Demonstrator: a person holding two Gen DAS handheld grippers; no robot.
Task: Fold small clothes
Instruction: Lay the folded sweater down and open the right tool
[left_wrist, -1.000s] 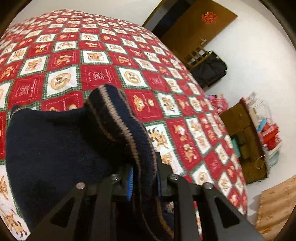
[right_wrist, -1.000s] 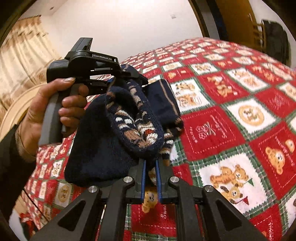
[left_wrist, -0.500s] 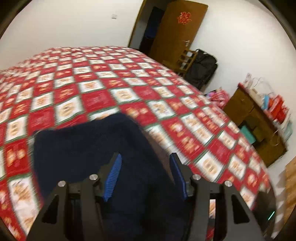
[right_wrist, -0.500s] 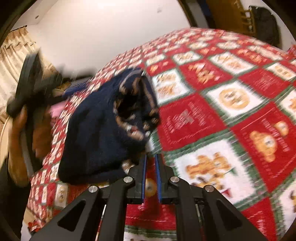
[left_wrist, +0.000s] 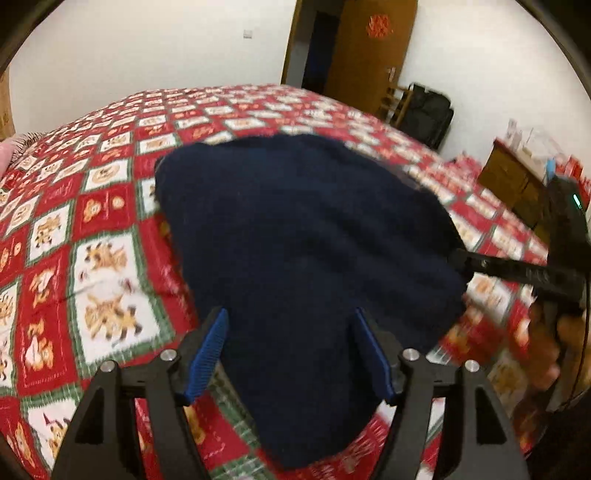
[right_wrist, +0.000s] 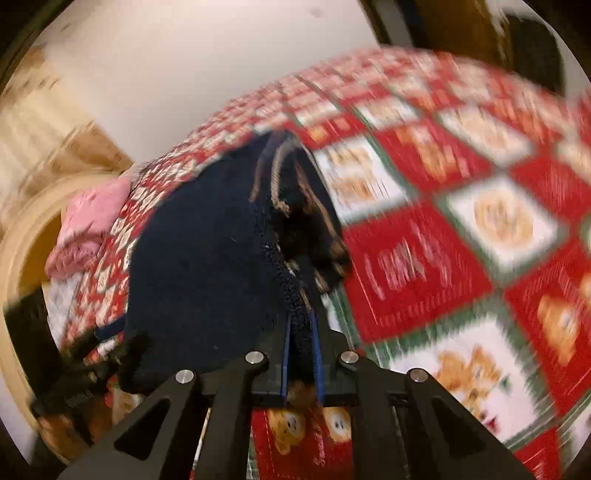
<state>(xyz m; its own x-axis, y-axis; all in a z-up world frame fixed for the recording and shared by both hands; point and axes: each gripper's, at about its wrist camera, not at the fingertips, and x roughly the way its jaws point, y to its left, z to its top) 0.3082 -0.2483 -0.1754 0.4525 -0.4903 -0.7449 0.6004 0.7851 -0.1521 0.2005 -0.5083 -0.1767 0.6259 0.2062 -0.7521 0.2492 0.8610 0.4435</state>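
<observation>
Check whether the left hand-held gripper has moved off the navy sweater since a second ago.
Yes. The left hand-held gripper has pulled back from the navy sweater; its jaws are opening, pads clear of the knit, and more of the quilt shows.

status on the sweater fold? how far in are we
Partway, by the look of it. Done: the navy sweater lies on the red quilt doubled over, plain side up. In hand: the right tool is shut on its striped edge, while the left tool is opening, pads clear of the knit. Left: release the right side; further folds probably remain.
</observation>
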